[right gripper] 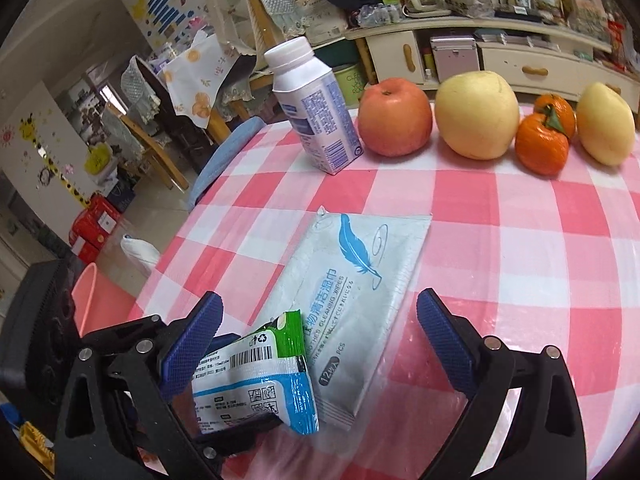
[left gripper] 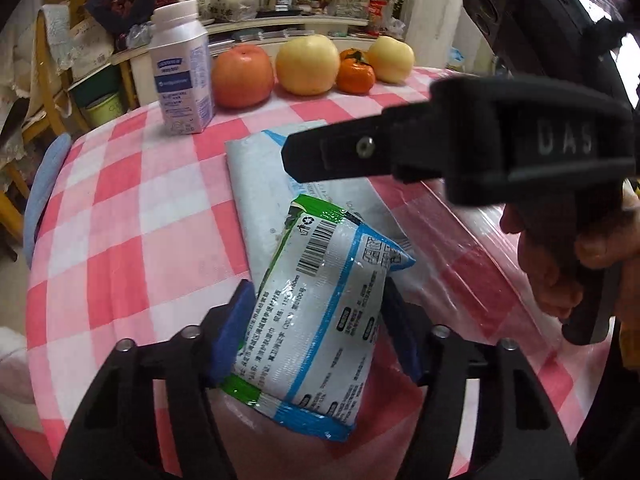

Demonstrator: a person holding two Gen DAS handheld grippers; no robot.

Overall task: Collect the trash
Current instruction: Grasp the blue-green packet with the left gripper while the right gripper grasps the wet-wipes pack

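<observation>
My left gripper is shut on a small white, green and blue tissue packet and holds it just above the pink checked tablecloth. The packet also shows in the right wrist view, gripped at lower left. A flat pale wet-wipes pack with a blue feather lies on the cloth under and beyond it, also in the left wrist view. A white milk bottle stands upright farther back. My right gripper is open and empty over the wipes pack; its finger crosses the left view.
A red apple, two yellow pears, and two tangerines line the far table edge. A pink bin stands on the floor left of the table. Chairs and a cluttered shelf lie behind.
</observation>
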